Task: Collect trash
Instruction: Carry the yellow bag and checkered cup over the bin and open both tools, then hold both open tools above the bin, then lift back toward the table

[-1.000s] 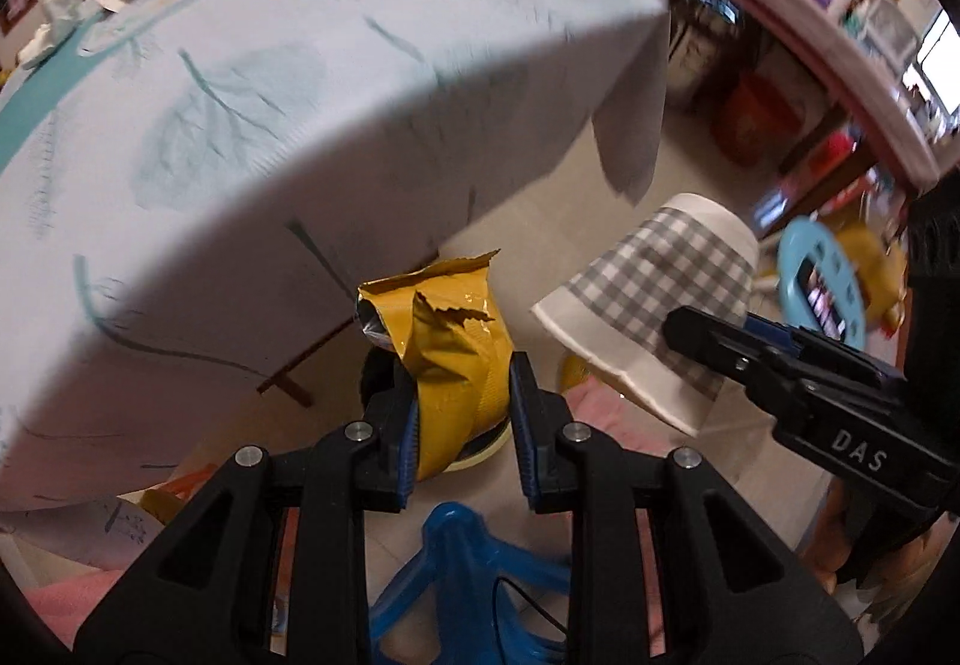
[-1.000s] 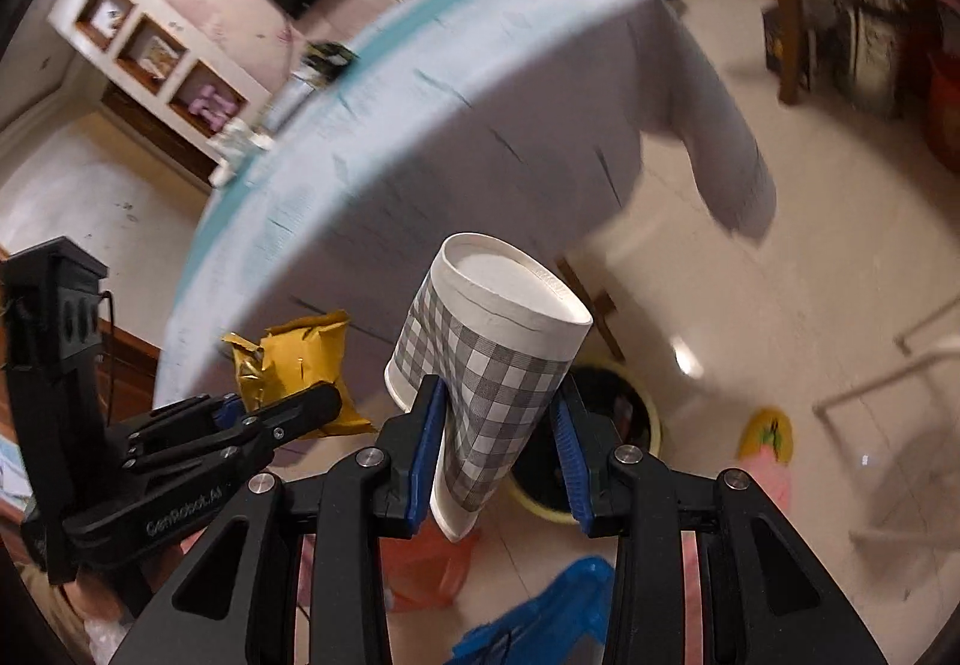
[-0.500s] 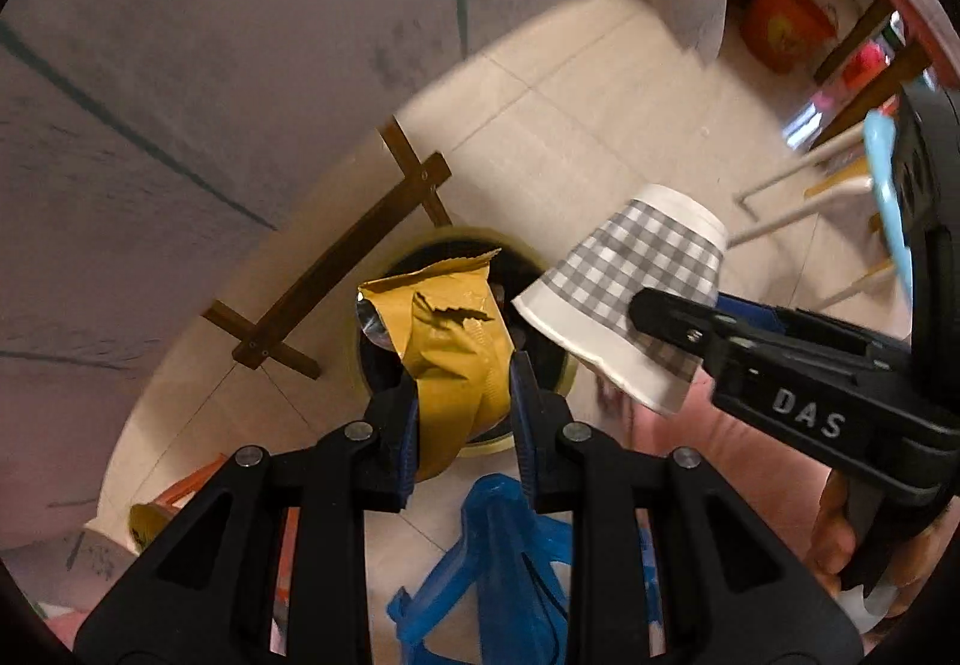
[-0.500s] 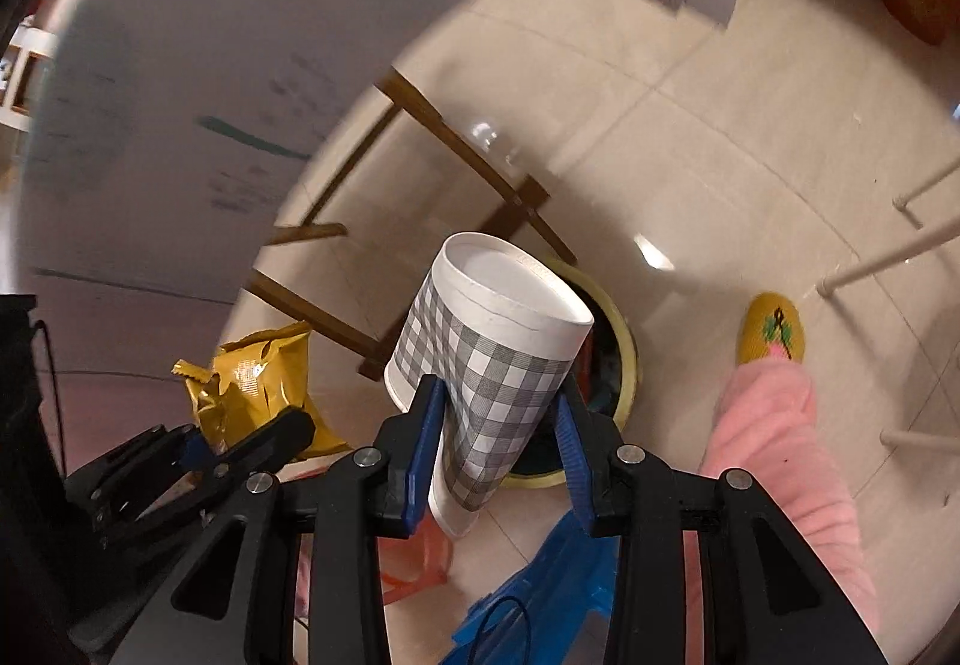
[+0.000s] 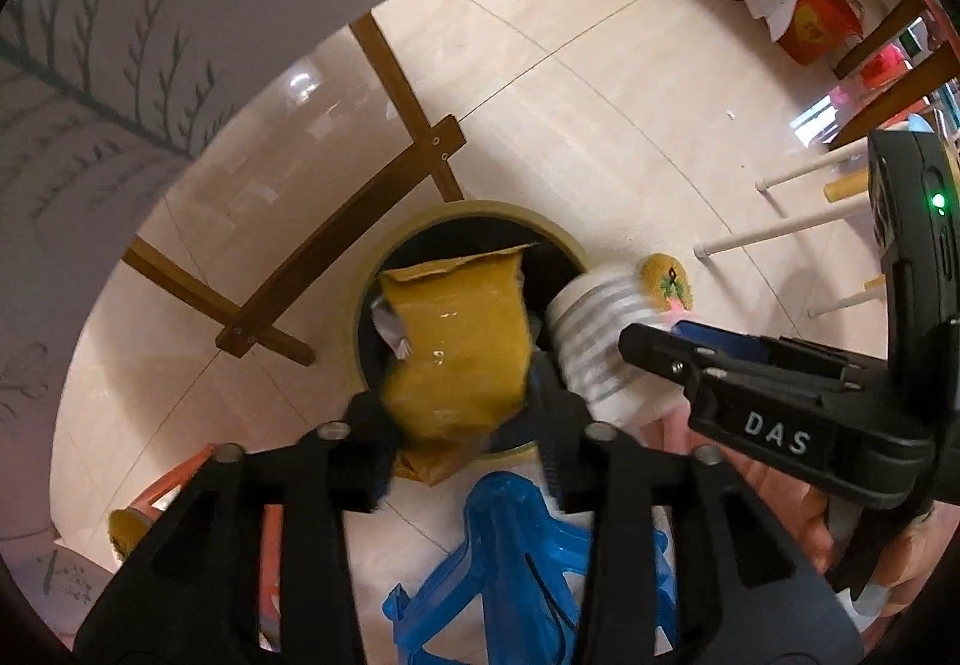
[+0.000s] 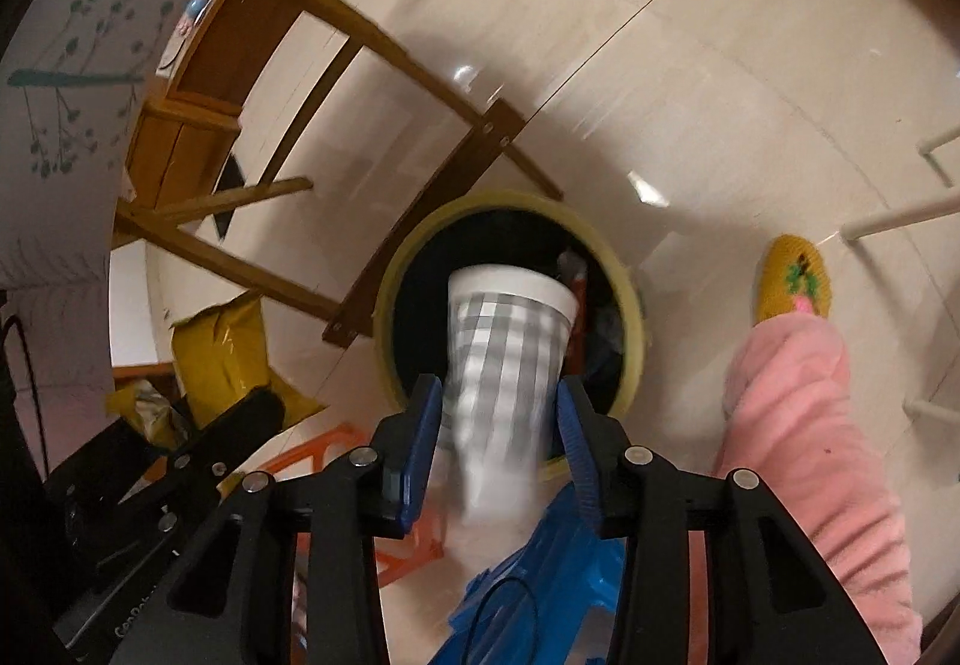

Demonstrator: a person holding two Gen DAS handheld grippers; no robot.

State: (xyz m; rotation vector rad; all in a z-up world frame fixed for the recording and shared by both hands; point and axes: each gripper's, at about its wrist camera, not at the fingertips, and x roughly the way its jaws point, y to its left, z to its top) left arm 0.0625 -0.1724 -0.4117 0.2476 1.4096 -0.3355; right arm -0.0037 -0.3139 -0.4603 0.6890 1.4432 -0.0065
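Observation:
A round bin with a yellow rim [image 5: 420, 221] [image 6: 396, 269] and dark inside stands on the floor under the table. My left gripper [image 5: 462, 413] has opened wide; the yellow snack wrapper [image 5: 459, 347] hangs between the fingers over the bin mouth, blurred. My right gripper [image 6: 498, 413] has opened too; the grey checked paper cup [image 6: 510, 359] is blurred between the blue pads, above the bin. The cup also shows in the left wrist view [image 5: 600, 341], and the wrapper in the right wrist view [image 6: 222, 359].
Wooden table legs and cross braces [image 5: 336, 245] stand left of the bin, under the hanging tablecloth [image 5: 120, 35]. A blue plastic stool [image 5: 522, 575] and an orange one [image 6: 336, 455] sit below me. A pink trouser leg and yellow slipper [image 6: 792, 275] are at the right.
Both grippers swung down from the table edge to above the bin. Both have opened, and the wrapper and cup are now loose and blurred between the fingers.

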